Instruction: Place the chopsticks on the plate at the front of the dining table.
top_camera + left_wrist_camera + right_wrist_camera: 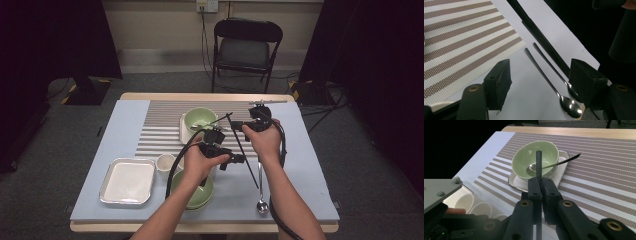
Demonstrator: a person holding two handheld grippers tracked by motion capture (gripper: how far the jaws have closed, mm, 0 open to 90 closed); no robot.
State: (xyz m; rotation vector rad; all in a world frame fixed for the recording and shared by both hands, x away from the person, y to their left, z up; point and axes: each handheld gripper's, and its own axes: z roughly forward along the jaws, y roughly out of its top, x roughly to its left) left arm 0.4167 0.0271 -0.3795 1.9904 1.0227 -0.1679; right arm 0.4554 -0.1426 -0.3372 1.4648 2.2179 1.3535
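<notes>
The right gripper (538,185) has its jaws pressed together on a thin black chopstick (242,146), held above the right half of the table. In the high view the chopstick's long axis runs diagonally, its far end up and to the left near the green bowl, its near end down and to the right toward the table's front edge; in the right gripper view it rises upright from between the jaws, its tip in line with the bowl. The left gripper (541,82) stands with its jaws apart and nothing between them, above the pale blue table cover (125,122); no earlier picture is at hand to judge movement. Beyond those jaws, one long-handled steel spoon (554,87) lies on the cover, a dark shadow or reflection running beside its handle. Containers: a light green oval bowl (535,157) sits on a white square plate with a dark rim (517,183) on the striped brown-and-cream placemat (160,130), and holds a second steel spoon (554,165), its handle leaning over the bowl's rim. A second light green bowl (197,197) stands near the front edge, partly hidden by the left hand; its contents cannot be told. A white square tray (128,181) is bare. One small white cup (165,163) stands just beside the tray. Count: two bowls, two spoons, one chopstick, one tray, one plate, one cup.
</notes>
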